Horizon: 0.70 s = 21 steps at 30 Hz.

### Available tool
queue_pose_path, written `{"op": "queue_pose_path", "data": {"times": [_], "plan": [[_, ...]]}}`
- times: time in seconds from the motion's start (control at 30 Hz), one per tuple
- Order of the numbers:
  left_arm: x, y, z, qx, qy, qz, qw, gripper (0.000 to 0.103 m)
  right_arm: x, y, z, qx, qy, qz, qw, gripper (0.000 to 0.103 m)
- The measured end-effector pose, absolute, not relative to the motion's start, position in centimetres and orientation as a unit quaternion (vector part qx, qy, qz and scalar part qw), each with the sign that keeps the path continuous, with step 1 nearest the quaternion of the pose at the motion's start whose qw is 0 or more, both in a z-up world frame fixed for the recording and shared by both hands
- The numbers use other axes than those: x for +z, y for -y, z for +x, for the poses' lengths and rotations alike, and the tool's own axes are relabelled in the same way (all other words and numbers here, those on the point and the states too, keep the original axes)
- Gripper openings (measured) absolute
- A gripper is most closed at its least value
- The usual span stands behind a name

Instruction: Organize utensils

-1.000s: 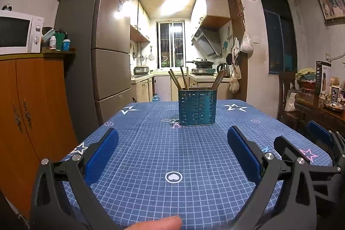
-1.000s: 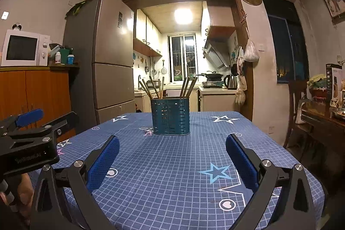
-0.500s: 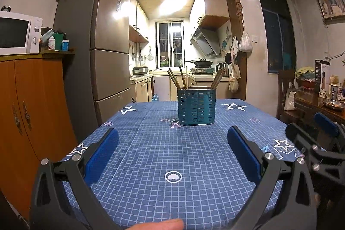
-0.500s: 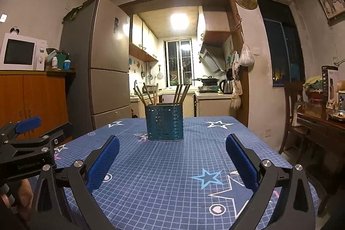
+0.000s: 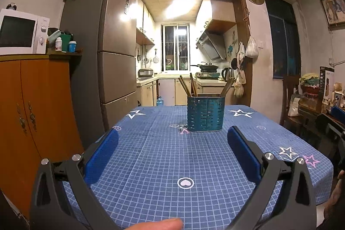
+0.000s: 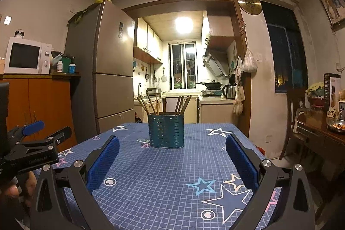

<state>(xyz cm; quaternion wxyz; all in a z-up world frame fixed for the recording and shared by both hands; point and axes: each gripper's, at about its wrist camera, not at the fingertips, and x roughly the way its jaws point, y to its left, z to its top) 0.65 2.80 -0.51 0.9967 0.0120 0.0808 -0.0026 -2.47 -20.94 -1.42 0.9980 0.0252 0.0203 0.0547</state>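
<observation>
A teal perforated utensil holder (image 5: 205, 113) (image 6: 166, 130) stands on the blue star-patterned tablecloth (image 5: 163, 161) (image 6: 163, 174), near the far end. Several brown chopsticks (image 5: 187, 86) (image 6: 155, 104) stick up out of it, leaning left and right. My left gripper (image 5: 172, 154) hovers open over the near part of the table, well short of the holder, with nothing between its blue pads. My right gripper (image 6: 171, 160) is open too and holds nothing, also short of the holder. Each gripper shows at the edge of the other's view.
A grey fridge (image 5: 107, 57) and an orange cabinet (image 5: 36, 113) with a microwave (image 5: 21, 32) stand left of the table. A wooden chair (image 5: 291, 98) and a cluttered side table (image 6: 321, 133) stand to the right. The kitchen lies beyond the doorway.
The right gripper has risen and drawn back to the right, sliding toward the edge of the left wrist view. The holder sits lower in the right wrist view. The left gripper barely moved.
</observation>
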Motion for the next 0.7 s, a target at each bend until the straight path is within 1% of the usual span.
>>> {"op": "queue_pose_path", "data": {"times": [0.7], "plan": [[-0.04, -2.47, 1.62, -0.011, -0.083, 0.017, 0.996, 0.098, -0.85, 21.83, -2.47, 0.051, -0.017, 0.024, 0.998, 0.098]]}}
